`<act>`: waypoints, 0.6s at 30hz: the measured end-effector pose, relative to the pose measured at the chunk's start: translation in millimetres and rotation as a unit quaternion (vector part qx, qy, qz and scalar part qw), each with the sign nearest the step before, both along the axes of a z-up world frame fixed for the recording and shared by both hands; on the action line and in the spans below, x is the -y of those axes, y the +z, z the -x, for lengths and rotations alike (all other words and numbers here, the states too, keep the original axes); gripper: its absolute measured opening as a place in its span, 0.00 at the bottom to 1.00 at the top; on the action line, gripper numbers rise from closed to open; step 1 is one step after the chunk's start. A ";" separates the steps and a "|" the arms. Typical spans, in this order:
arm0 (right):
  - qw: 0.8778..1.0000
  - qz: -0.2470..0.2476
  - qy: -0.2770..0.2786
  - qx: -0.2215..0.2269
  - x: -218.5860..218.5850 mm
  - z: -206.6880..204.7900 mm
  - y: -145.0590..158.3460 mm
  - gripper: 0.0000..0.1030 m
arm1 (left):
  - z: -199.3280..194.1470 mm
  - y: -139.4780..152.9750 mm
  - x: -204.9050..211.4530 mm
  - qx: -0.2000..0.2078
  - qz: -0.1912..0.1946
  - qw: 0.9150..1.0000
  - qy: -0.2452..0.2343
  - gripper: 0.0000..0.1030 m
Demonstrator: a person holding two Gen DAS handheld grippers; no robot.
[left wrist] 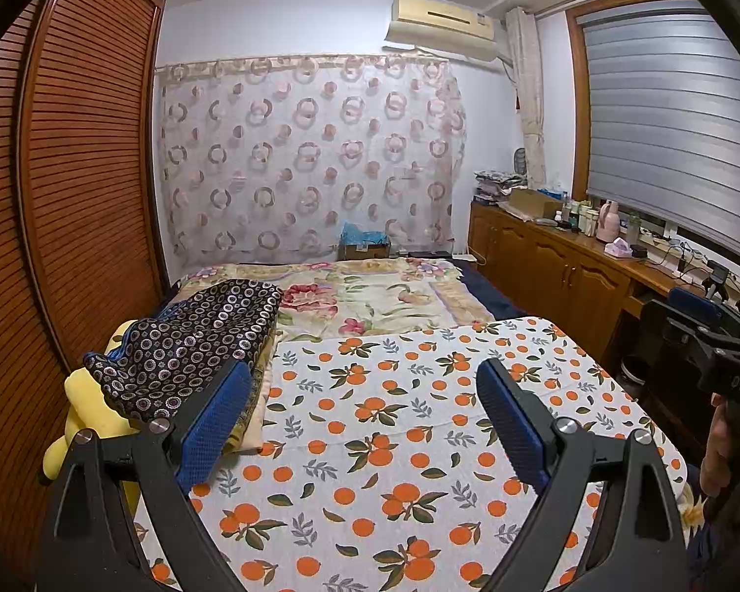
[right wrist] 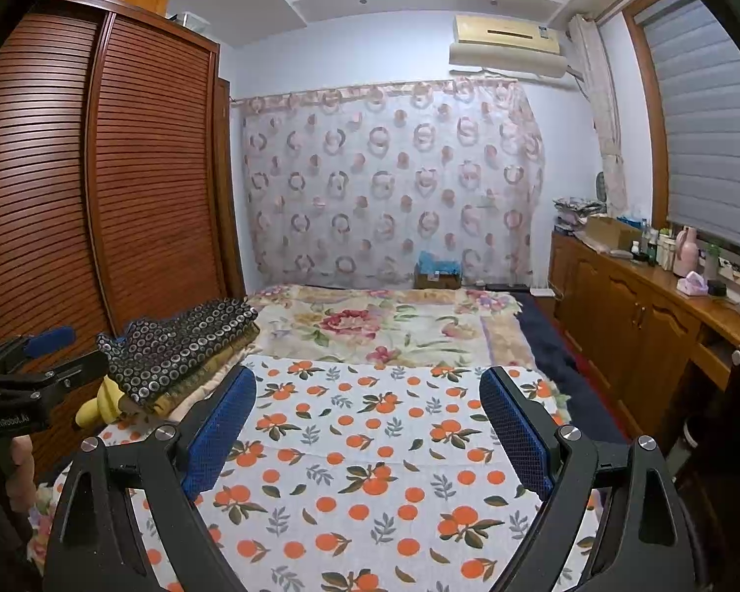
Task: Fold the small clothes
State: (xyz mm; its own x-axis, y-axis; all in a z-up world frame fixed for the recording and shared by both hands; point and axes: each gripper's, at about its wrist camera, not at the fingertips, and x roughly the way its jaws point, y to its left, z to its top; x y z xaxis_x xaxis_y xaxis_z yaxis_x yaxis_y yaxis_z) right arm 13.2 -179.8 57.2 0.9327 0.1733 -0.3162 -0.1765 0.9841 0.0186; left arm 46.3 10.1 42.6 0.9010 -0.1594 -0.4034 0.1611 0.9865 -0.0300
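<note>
**Both grippers released above a bare folding cloth, clothes stacked off to the left**

At far left stands a slatted wooden wardrobe. Just in front of it, on the left edge of the bed, sits a pile of clothes: a dark fabric with small ring prints lies on top, with tan layers under it and something soft and yellow poking out beneath. The pile looks parked to one side, probably so that pieces can be drawn from it one at a time.

In the middle lies an orange-print cloth, spread flat and smooth over the near part of the bed. Nothing rests on it, which suggests it serves as the folding area, kept free for the next garment.

The left gripper hovers over this cloth with its blue-padded jaws spread wide and nothing between them. The right gripper hangs beside it in the same way, released and empty; a person's hand holds its handle. Both point forward along the bed, near the pile but not touching it, seemingly ready to reach left for a garment.

At right, a wooden cabinet carries bottles under a blind-covered window.
</note>
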 end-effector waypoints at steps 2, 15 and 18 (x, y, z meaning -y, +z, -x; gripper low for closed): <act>1.000 0.000 0.000 0.000 0.4 -0.2 0.1 0.90 | -0.2 -0.3 0.2 0.000 0.000 1.000 0.000 0.91; 1.000 0.001 0.001 0.000 2.4 0.2 -0.6 0.90 | 0.6 -0.6 0.2 0.000 0.000 1.000 0.000 0.91; 1.000 0.001 0.001 0.000 2.3 0.4 -0.6 0.90 | 0.4 -1.1 0.7 0.001 0.000 1.000 0.000 0.91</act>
State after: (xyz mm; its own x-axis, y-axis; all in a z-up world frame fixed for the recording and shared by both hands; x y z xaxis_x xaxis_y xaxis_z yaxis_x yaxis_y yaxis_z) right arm 12.8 -182.1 56.6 0.9326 0.1744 -0.3160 -0.1781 0.9839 0.0175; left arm 45.9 9.4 41.5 0.9016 -0.1588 -0.4024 0.1608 0.9866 -0.0290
